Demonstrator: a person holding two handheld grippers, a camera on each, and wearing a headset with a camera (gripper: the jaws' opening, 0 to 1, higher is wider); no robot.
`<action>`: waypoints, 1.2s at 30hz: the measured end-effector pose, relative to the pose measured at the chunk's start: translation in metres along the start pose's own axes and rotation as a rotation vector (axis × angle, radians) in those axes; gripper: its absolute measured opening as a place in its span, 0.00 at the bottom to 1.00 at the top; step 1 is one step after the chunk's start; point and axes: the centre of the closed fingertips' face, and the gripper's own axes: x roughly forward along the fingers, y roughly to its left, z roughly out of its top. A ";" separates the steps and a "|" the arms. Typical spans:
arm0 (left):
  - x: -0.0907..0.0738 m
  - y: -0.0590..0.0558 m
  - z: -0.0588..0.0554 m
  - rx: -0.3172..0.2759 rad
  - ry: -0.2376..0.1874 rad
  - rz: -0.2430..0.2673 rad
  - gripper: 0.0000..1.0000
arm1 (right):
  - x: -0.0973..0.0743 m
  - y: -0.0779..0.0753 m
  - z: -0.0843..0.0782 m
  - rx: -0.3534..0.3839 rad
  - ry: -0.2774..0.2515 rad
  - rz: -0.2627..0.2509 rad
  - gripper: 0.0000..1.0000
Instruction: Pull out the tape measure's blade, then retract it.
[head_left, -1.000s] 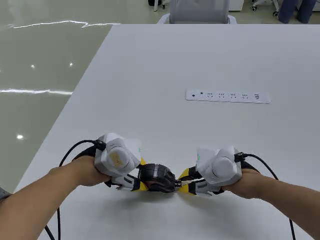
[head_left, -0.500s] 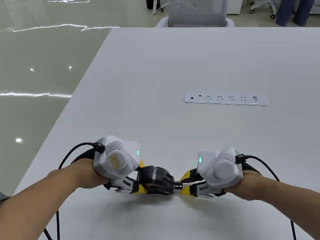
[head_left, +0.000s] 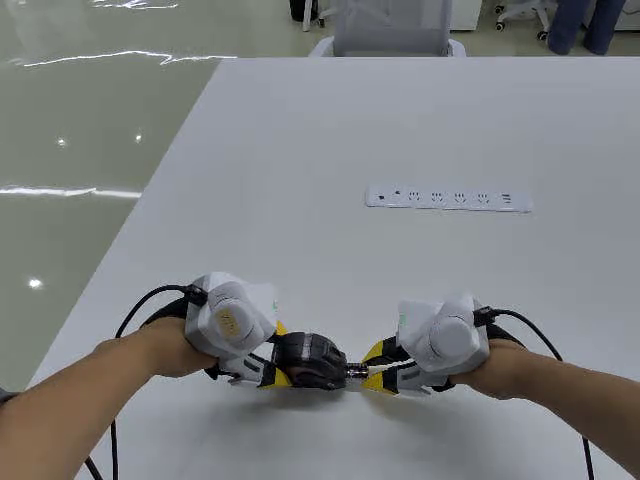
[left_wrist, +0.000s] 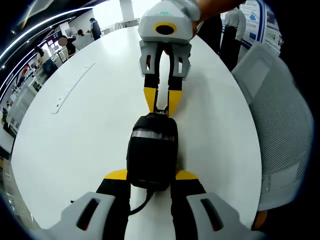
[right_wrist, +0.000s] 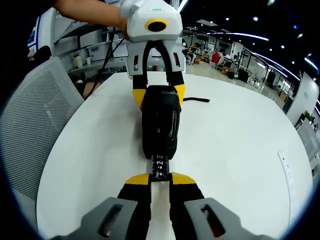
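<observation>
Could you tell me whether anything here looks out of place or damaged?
Nothing stands out: the left gripper holds the tape measure on the table, and the right gripper pinches its blade straight.

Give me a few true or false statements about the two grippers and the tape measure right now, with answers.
1. The left gripper grips the tape measure. True.
2. The right gripper hangs open, clear of the blade. False: it is shut on the blade's tip.
3. The blade stretches far across the table. False: just a short stretch is out.
4. A power strip lies on the table beyond both grippers. True.
</observation>
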 end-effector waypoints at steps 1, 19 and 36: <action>0.000 0.000 0.000 -0.001 0.000 0.000 0.26 | -0.001 0.000 0.000 0.000 0.001 0.000 0.11; -0.001 0.000 -0.001 -0.006 0.003 0.002 0.26 | -0.010 0.000 -0.006 -0.016 0.009 -0.005 0.11; -0.002 -0.002 -0.001 -0.008 0.002 0.001 0.26 | -0.019 0.001 -0.011 -0.018 0.011 -0.007 0.11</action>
